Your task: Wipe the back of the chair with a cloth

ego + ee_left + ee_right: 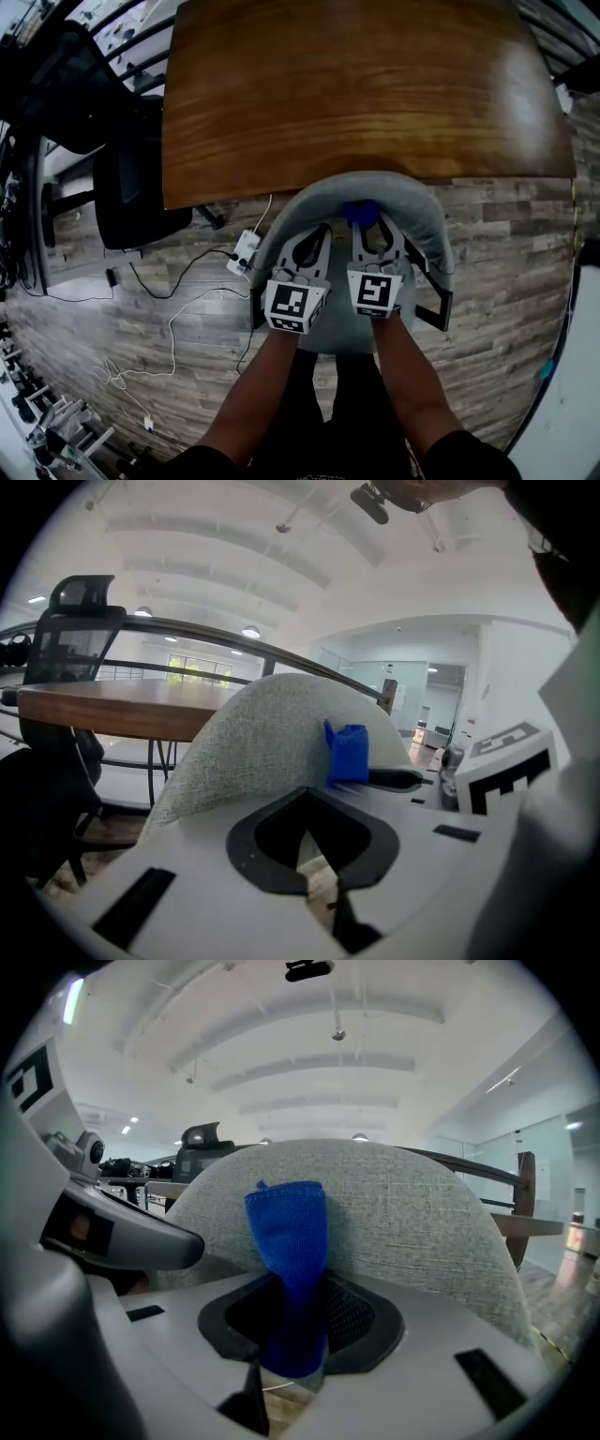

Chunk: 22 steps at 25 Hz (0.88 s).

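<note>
Chair back (424, 217): grey fabric, curved, its top edge just short of the wooden desk (356, 94), which it faces.
Cloth (289, 1241): blue, a narrow folded strip standing upright against the near face of the chair back, close to its top middle.
Right tool (367, 228): jaws pinching the lower end of the cloth (the fabric fills the dark opening between them), tips at the chair back's upper middle.
Left tool (321, 231): jaws pressed together with nothing between them, just left of the cloth, pointing at the chair back.
Office chair (131, 187): black, well left of the chair back, beside the desk's left edge.
Power strip (246, 251): white, on the wooden floor (506, 281) just left of the chair back, cables trailing away from it.
</note>
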Each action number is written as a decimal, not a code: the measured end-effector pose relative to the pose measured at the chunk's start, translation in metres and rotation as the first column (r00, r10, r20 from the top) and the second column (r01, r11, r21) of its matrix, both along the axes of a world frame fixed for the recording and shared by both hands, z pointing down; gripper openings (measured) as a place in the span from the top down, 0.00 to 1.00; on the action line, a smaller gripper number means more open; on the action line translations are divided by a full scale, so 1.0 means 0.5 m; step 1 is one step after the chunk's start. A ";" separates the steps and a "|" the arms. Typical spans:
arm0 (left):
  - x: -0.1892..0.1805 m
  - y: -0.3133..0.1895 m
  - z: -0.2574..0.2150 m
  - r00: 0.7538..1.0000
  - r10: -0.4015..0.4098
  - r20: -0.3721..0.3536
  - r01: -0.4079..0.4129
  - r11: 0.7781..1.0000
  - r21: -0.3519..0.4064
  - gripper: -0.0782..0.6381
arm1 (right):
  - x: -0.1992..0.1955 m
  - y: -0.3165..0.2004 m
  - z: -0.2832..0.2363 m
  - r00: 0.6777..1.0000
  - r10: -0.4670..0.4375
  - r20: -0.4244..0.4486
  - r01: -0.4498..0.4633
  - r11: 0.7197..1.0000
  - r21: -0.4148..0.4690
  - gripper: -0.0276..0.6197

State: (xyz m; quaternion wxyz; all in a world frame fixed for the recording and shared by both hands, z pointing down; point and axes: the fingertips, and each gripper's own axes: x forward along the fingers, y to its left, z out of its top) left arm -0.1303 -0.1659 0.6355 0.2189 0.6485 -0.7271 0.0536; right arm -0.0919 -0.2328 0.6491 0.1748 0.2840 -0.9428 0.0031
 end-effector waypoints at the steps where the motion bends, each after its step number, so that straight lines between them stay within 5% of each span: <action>1: 0.007 -0.005 0.000 1.000 0.008 -0.003 -0.008 1.000 0.000 0.88 | 0.010 -0.007 0.003 1.000 0.017 0.004 -0.017 1.000 -0.002 0.77; 22: 0.143 -0.092 -0.028 0.986 0.164 0.024 -0.165 0.986 0.026 0.88 | 0.186 -0.079 0.000 0.979 0.204 -0.009 -0.204 0.978 -0.038 0.77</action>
